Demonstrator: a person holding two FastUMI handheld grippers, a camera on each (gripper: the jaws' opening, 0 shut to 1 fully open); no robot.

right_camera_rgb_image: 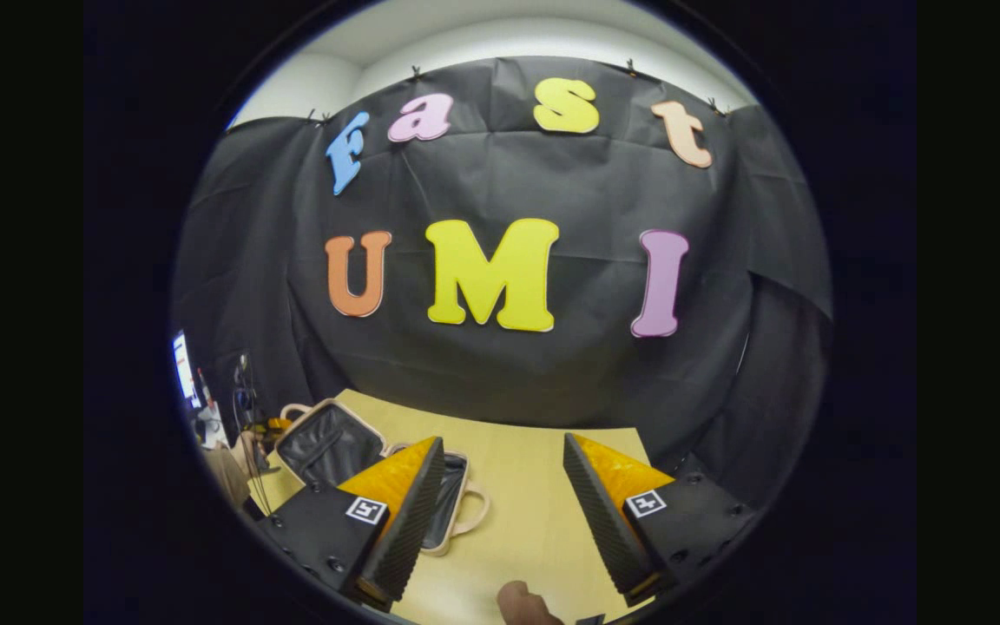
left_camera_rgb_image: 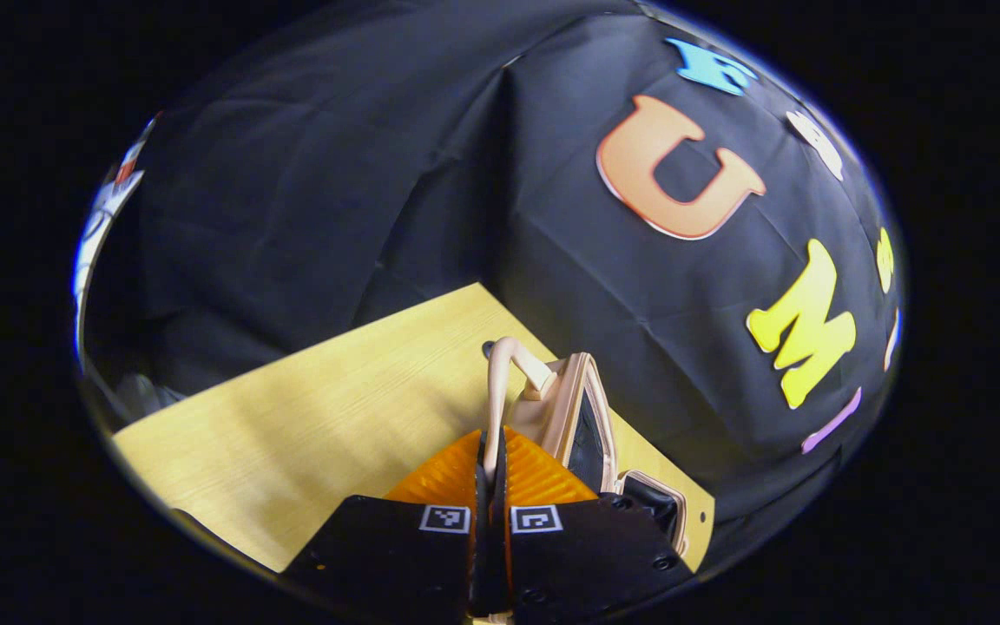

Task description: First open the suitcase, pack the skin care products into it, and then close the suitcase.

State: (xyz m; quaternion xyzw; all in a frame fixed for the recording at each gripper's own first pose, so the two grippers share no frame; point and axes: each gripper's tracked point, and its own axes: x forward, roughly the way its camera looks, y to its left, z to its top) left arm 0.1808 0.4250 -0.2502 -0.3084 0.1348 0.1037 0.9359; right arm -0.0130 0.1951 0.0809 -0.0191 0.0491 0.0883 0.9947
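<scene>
Suitcase (right_camera_rgb_image: 331, 444) lid stands raised at the left of the right gripper view, its dark lining showing, with the lower half (right_camera_rgb_image: 452, 503) lying flat on the tabletop (right_camera_rgb_image: 517, 486) beside it, so the opening step looks nearly finished. In the left gripper view, the left hand-held gripper (left_camera_rgb_image: 493, 469) is pinched tight on the pale strap handle (left_camera_rgb_image: 504, 365) of the lid, holding it up near the far corner of the tabletop. The case is a small beige one with a rounded frame and a loop handle on each half. Further right, the right hand-held gripper (right_camera_rgb_image: 500, 512) hangs spread wide and empty above bare wood. A small brownish thing (right_camera_rgb_image: 524, 603) sits at the bottom edge; I cannot tell what it is. Next, I judge, the lid must be laid fully back and released, then the right one sent for a product.
</scene>
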